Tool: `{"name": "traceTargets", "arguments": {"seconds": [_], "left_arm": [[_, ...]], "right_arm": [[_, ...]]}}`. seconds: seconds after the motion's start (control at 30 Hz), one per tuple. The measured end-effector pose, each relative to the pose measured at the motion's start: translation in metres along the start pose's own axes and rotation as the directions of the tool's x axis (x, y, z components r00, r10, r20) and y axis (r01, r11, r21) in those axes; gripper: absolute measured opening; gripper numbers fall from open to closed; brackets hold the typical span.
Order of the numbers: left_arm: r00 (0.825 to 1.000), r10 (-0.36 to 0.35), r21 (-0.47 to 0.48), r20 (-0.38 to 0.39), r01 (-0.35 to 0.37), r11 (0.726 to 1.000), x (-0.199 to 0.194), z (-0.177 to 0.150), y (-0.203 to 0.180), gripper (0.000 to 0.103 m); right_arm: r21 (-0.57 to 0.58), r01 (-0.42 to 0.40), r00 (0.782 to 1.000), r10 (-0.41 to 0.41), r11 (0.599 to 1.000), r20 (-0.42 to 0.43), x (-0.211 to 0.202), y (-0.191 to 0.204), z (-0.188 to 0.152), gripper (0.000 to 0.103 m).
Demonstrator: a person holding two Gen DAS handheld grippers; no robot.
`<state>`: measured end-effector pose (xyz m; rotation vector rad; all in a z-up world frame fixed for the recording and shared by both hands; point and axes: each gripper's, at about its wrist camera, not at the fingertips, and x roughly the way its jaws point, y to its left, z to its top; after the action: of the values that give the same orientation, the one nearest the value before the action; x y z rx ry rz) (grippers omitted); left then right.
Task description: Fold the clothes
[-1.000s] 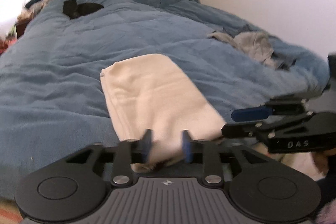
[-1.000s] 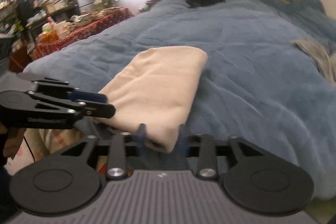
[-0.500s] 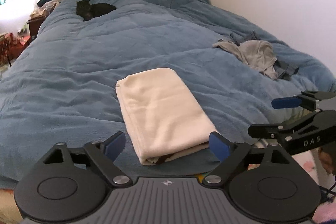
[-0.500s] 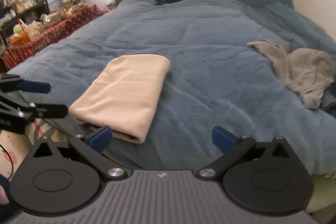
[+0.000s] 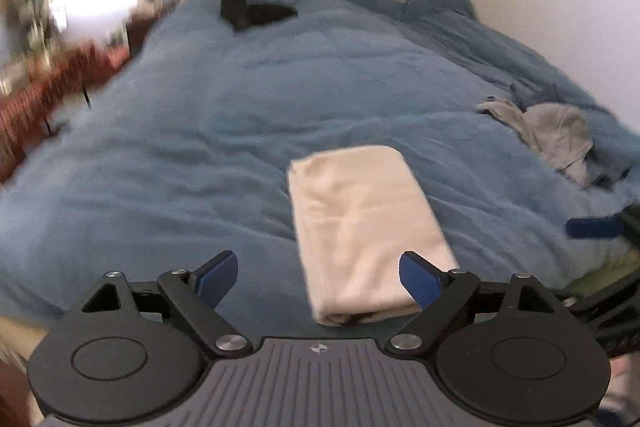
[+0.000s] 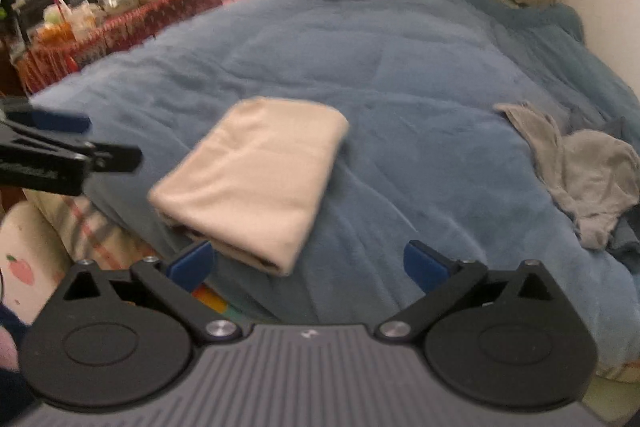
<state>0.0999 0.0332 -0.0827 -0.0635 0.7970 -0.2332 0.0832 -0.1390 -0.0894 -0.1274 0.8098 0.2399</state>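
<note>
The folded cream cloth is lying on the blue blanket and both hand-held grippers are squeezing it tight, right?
Not quite. The folded cream cloth does lie on the blue blanket, but neither gripper squeezes it. The left hand-held gripper and the right hand-held gripper both have their jaws wide open and hang above the cloth's near end, not touching it. Both wrist views show this.

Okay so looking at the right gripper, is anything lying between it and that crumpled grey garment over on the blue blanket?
Nothing visible does. From the right gripper, open and empty, only bare blue blanket stretches to the crumpled grey garment. The folded cream cloth lies off to the other side, clear of that path.
</note>
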Motion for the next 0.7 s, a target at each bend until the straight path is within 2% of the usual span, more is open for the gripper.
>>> {"name": "traceTargets", "arguments": {"seconds": [0.1,0.17,0.23,0.27,0.33,0.43,0.5,0.57,0.7], "left_arm": [[0.999,-0.040,-0.068,-0.013,0.039,0.997,0.005,0.007,0.008,0.075],[0.996,-0.084,-0.121,-0.008,0.082,0.989,0.007,0.013,0.014,0.064],[0.988,-0.155,-0.157,-0.016,0.151,0.976,0.012,0.018,0.019,0.045],[0.980,-0.195,-0.177,-0.023,0.188,0.966,0.016,0.020,0.021,0.040],[0.965,-0.254,-0.217,-0.058,0.237,0.947,0.027,0.024,0.026,0.004],[0.951,-0.300,-0.264,-0.081,0.269,0.926,0.043,0.024,0.031,0.000],[0.938,-0.338,-0.298,-0.078,0.302,0.906,0.050,0.021,0.034,0.000],[0.924,-0.377,-0.309,-0.064,0.340,0.888,0.053,0.019,0.035,0.000],[0.932,-0.352,-0.258,-0.089,0.319,0.912,0.063,0.010,0.030,0.000]], "right_arm": [[0.039,-0.039,0.999,0.039,0.998,0.017,0.003,0.003,0.006,0.102],[0.044,-0.029,0.998,0.026,0.999,0.058,0.003,0.006,0.007,0.102],[0.051,0.001,0.995,-0.006,0.999,0.099,0.002,0.010,0.006,0.102],[0.062,0.014,0.994,-0.021,0.998,0.105,0.003,0.011,0.007,0.102],[0.095,0.019,0.995,-0.028,0.995,0.098,0.008,0.010,0.008,0.100],[0.140,-0.032,0.997,0.021,0.990,0.077,0.019,0.005,0.008,0.066],[0.168,-0.051,0.998,0.043,0.985,0.053,0.033,0.003,0.006,0.020],[0.191,-0.081,0.997,0.076,0.978,0.034,0.049,0.002,0.002,0.006],[0.210,-0.144,0.989,0.134,0.967,0.062,0.074,0.006,-0.006,0.000]]}}
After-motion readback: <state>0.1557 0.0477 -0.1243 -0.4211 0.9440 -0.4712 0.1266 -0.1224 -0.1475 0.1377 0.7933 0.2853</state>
